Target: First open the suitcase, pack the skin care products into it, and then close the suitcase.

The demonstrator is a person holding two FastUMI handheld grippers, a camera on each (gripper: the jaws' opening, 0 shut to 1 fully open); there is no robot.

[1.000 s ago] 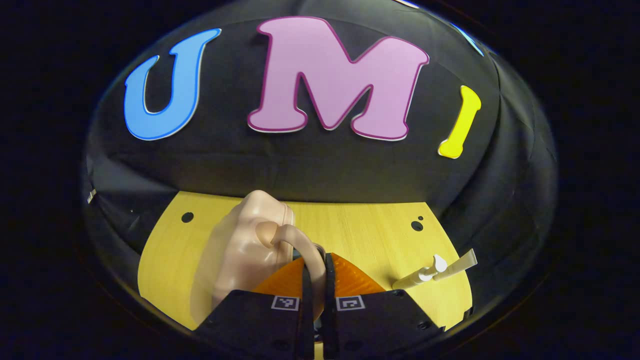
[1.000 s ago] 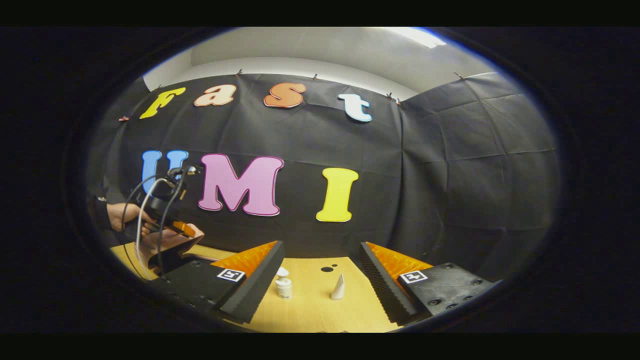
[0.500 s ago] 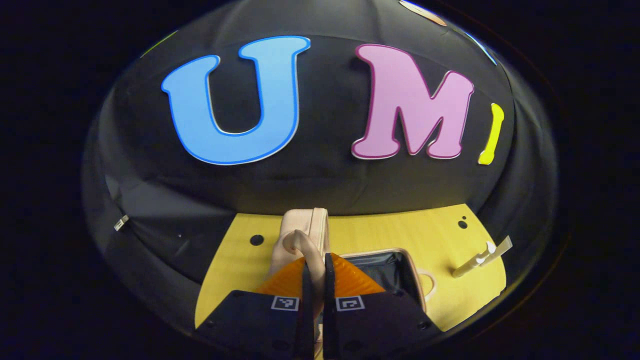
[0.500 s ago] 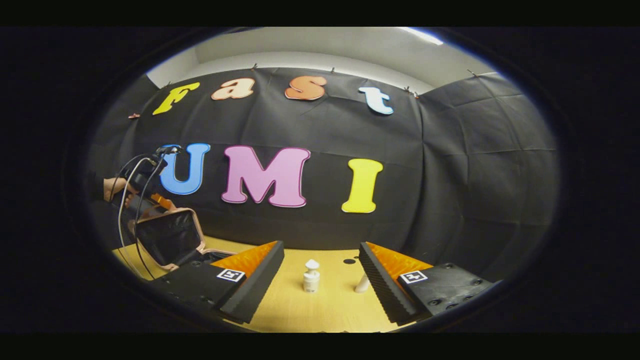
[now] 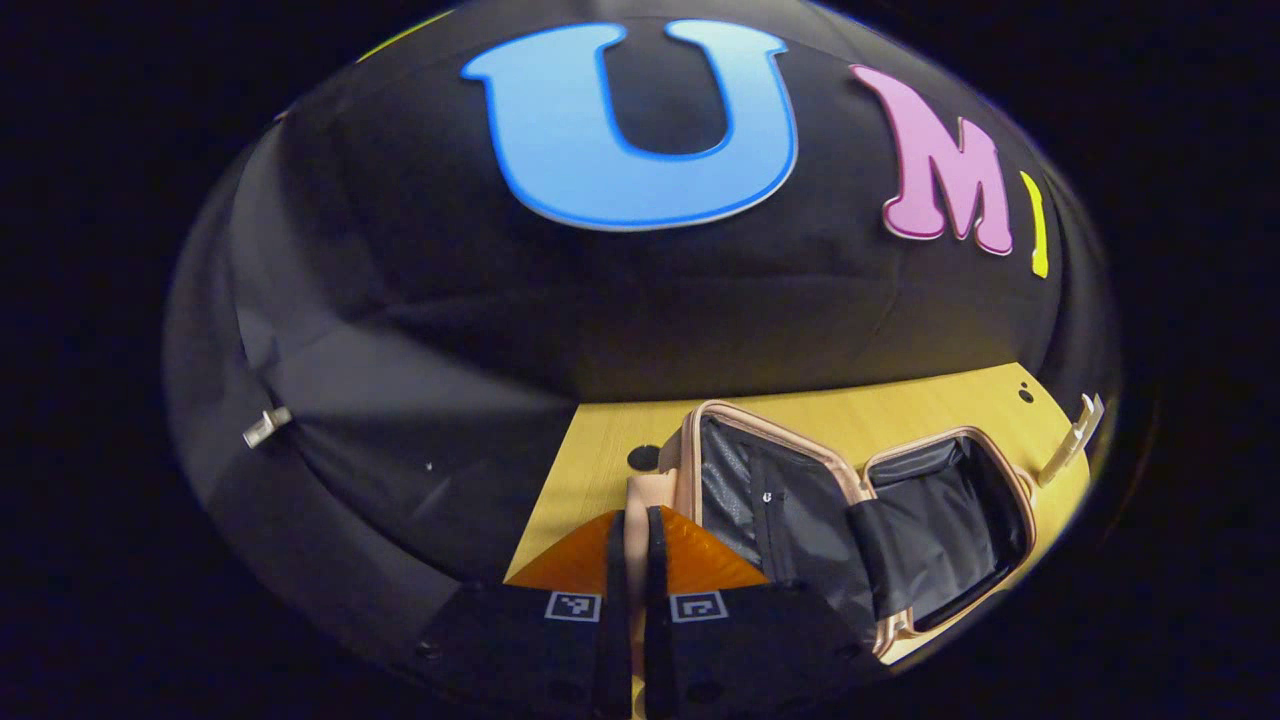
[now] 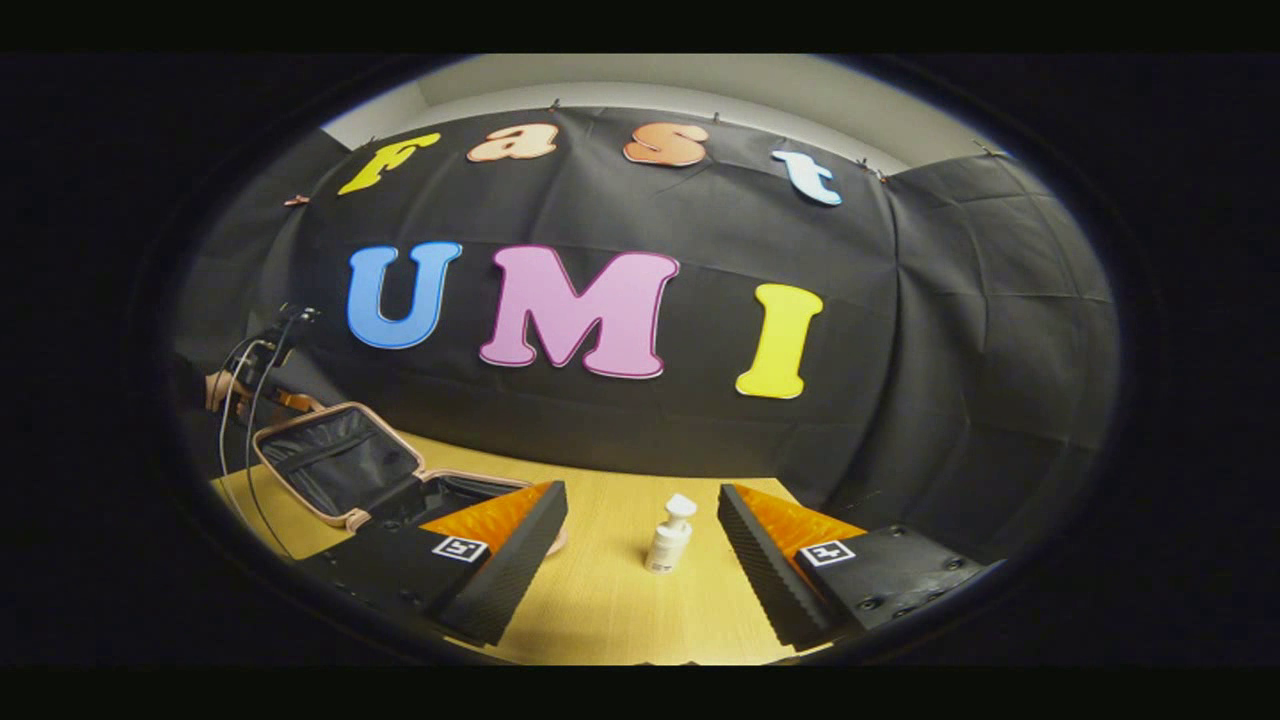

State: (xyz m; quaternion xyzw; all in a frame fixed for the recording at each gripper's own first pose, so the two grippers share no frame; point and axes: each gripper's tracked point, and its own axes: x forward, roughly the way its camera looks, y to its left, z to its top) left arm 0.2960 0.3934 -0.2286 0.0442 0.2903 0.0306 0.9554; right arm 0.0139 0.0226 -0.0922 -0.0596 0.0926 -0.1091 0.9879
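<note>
1. Suitcase [image 5: 850, 510] lies open on the table [image 6: 600, 600], lower right of the left gripper view, lower left of the right gripper view.
2. Left gripper [image 5: 632, 570] is pinched on the lid's handle [image 5: 640, 500].
3. Right gripper [image 6: 640, 570] gapes wide, empty.
4. Pump bottle [image 6: 668, 535] stands upright straight ahead between its fingers; right hand nearer.
5. Another product [image 5: 1070, 452] lies at the left view's right edge.

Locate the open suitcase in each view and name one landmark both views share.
Left gripper view: the suitcase lies open at lower right, dark lining up, just right of the left tool.
Right gripper view: it sits at lower left, lid tilted up, behind the right tool's left finger.
Shared landmark: the yellow wooden table.
</note>
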